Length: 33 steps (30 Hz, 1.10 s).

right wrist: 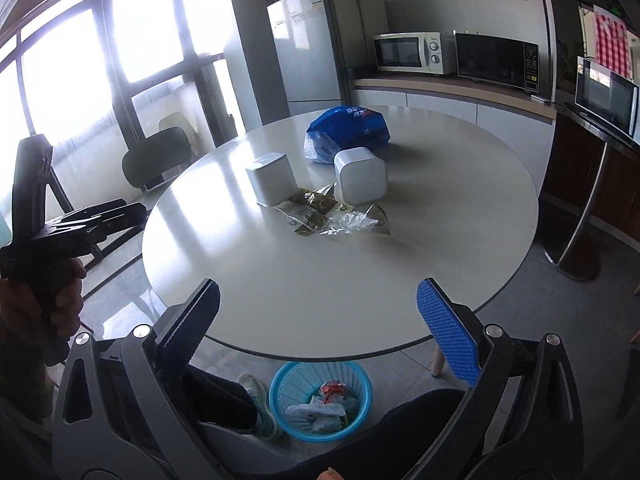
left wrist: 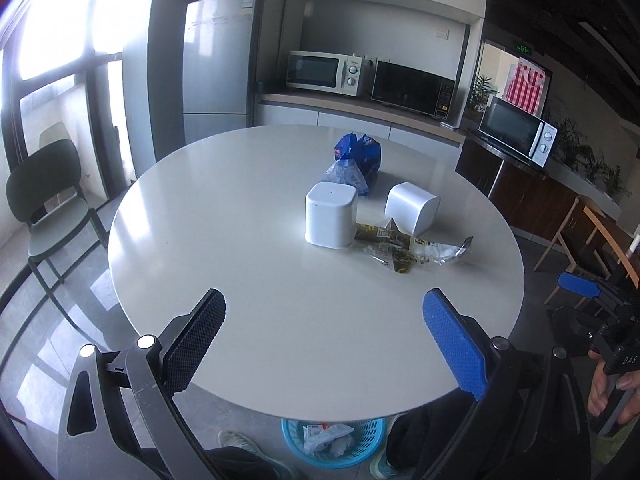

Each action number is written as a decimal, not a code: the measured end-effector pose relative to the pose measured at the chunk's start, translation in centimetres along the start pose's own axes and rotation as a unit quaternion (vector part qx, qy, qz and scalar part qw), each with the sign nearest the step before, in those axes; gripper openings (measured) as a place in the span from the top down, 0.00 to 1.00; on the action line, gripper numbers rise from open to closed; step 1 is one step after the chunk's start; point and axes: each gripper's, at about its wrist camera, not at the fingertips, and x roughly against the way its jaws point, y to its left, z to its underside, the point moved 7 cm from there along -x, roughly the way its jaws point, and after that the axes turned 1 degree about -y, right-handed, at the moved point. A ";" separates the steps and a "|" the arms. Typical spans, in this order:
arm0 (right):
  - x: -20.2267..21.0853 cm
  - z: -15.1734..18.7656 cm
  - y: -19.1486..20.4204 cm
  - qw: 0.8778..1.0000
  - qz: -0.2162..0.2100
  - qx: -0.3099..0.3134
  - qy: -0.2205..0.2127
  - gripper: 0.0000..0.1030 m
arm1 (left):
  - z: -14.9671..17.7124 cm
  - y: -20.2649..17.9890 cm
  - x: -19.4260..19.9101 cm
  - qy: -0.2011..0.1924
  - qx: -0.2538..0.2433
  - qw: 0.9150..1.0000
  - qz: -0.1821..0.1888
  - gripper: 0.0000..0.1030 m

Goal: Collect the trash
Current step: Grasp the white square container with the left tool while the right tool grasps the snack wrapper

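We judge the job partly done: the blue basket on the floor under the desk already holds a few crumpled wrappers, yet more trash waits on top. A torn green-gold wrapper lies flat against two white tubs, one upside down, one tipped on its side, contents unseen. Behind them sits a blue bag. Our left hand-held gripper and right hand-held gripper both hover spread wide and empty near the desk's edge.
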 end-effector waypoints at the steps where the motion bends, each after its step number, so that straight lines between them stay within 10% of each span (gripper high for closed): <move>1: -0.4 -0.1 -0.3 1.000 -0.001 -0.001 0.002 0.09 | -0.2 0.0 -0.4 0.002 0.001 1.000 0.000 0.06; 22: -10.0 -2.3 -4.3 0.997 -0.039 -0.022 0.062 0.18 | -4.0 0.5 -10.6 0.057 -0.006 0.998 0.007 0.06; 33: -13.6 -3.7 -5.7 0.994 -0.053 -0.044 0.089 0.45 | -5.2 0.3 -16.8 0.101 -0.036 0.994 0.011 0.06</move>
